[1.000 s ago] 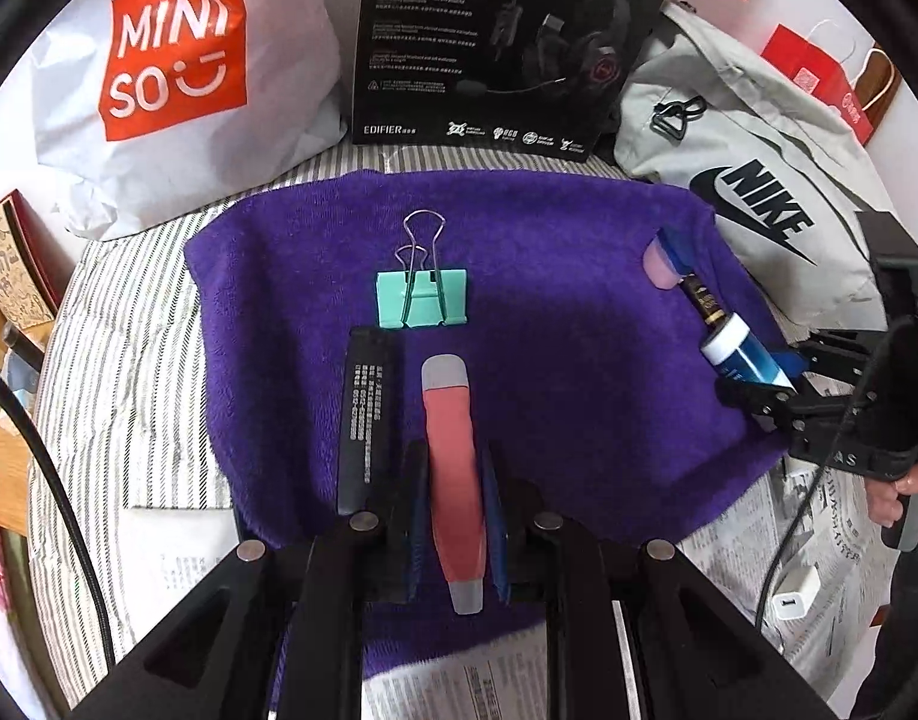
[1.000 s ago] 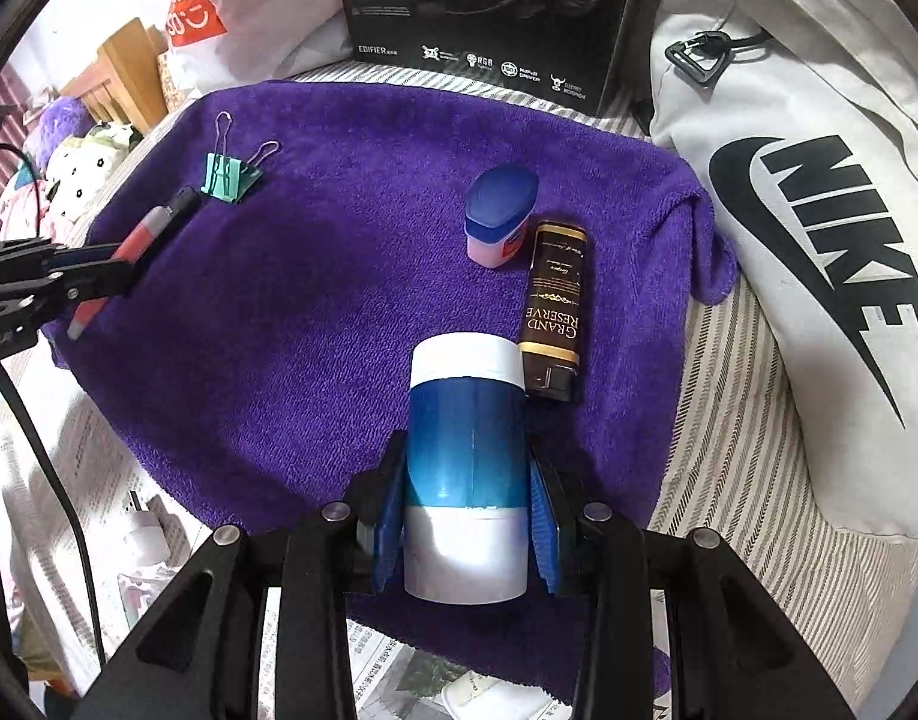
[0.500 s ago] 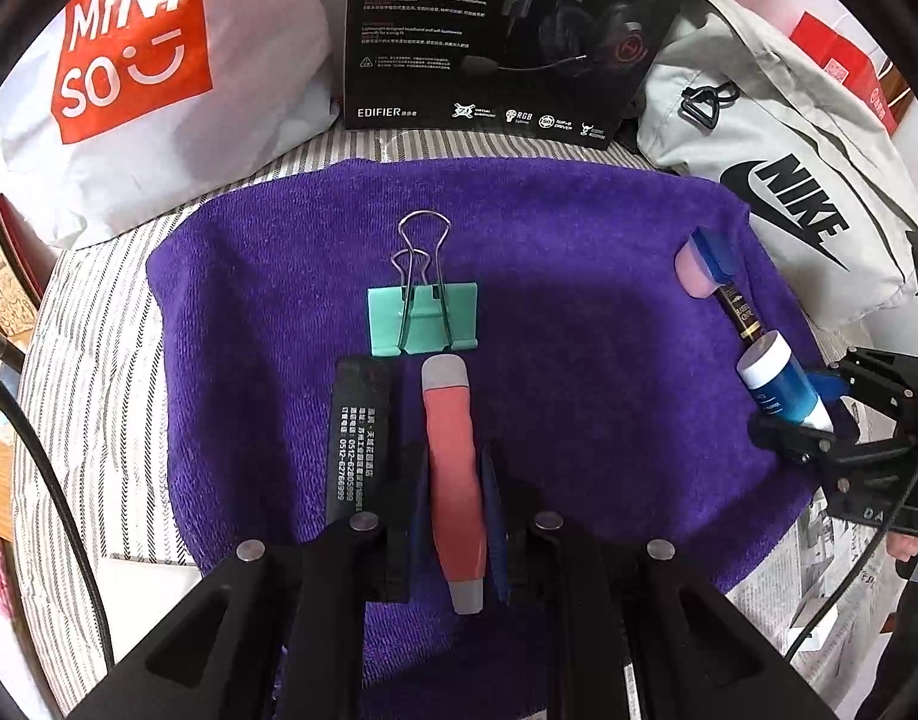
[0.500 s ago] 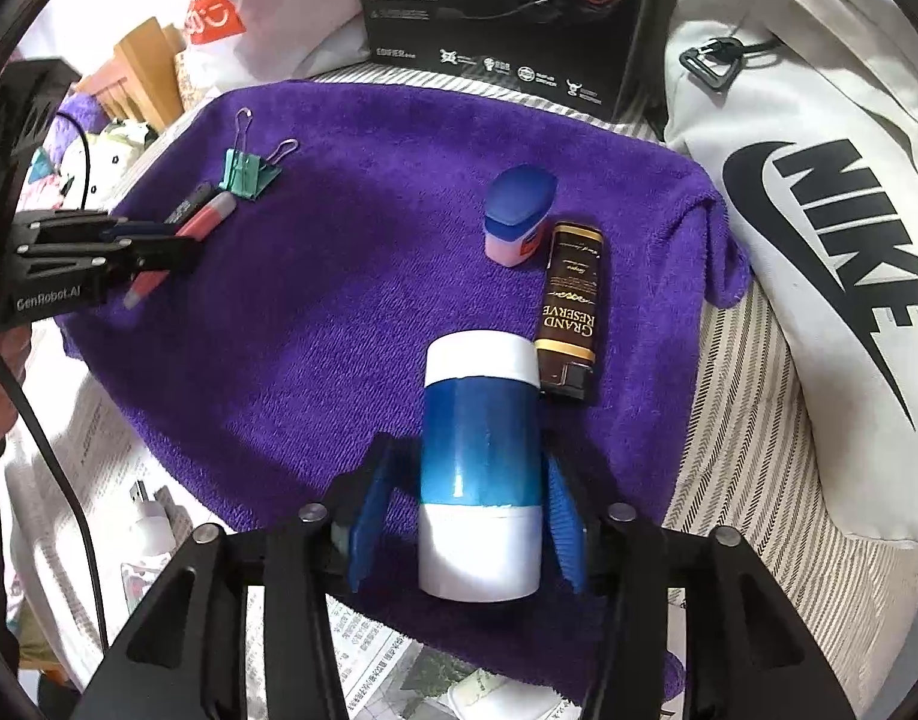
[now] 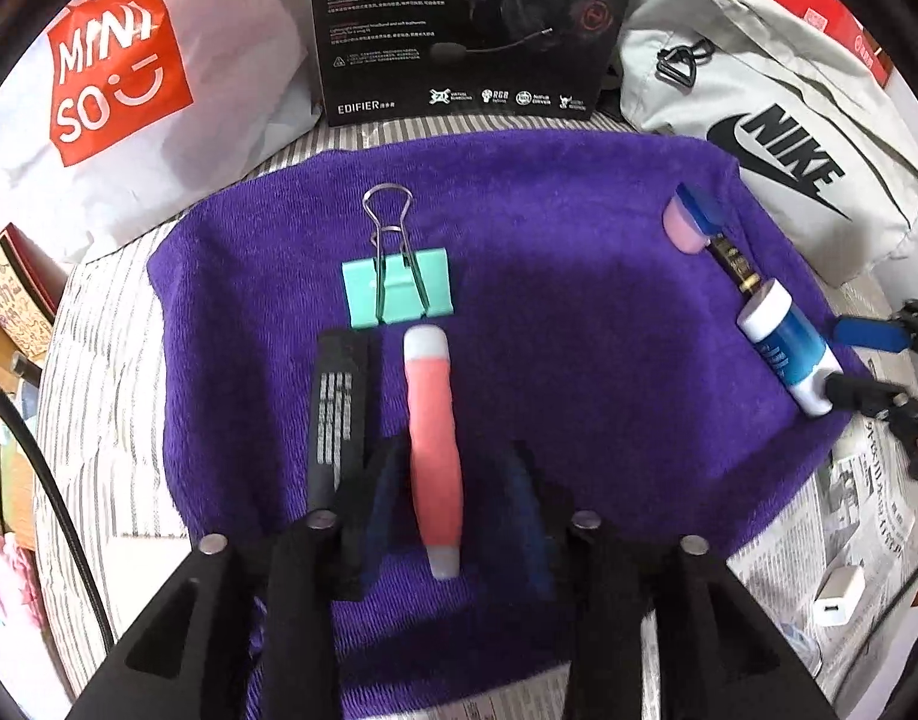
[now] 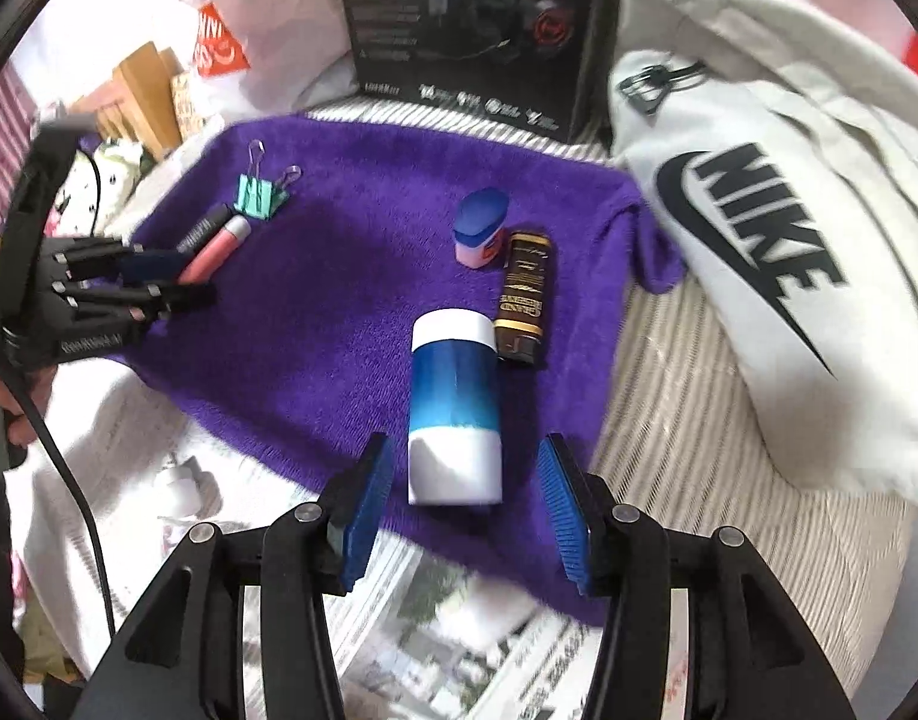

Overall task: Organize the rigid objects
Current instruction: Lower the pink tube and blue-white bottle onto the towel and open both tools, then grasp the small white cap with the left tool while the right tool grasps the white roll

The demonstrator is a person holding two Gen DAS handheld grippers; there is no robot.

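The blue-and-white bottle (image 6: 454, 402) is lying on its side on the purple towel (image 6: 339, 312), right between the fingers of the right hand-held gripper (image 6: 465, 504), which are spread wide with a clear gap on both sides, so nothing's gripping it. Its long axis runs straight away from that gripper, white cap at the far end, base nearest the camera. It sits just beside the dark gold-lettered lighter (image 6: 524, 300), roughly parallel to it, and the little blue-lidded pink jar (image 6: 480, 228) is just past the lighter's far end. Looks like a tidy row forming on that side.

Same story on the other side. The pink tube (image 5: 435, 450) lies on the towel between the fingers of the left hand-held gripper (image 5: 453, 510), also pointing straight ahead. Those fingers are apart too; I can't tell for sure if a pad brushes the tube, but it isn't clamped. A black stick (image 5: 336, 414) lies parallel just to its left, and the mint binder clip (image 5: 399, 291) sits just beyond both their tips.

So each gripper is nearest its own item, and my guess is both just need to back straight out along that axis without nudging anything.

Surface is soft: the towel sits on a striped bed cover (image 5: 99, 324) with newspaper (image 6: 447, 630) at the near edge, so round things could roll. Bags and a headset box (image 5: 465, 30) crowd the back.
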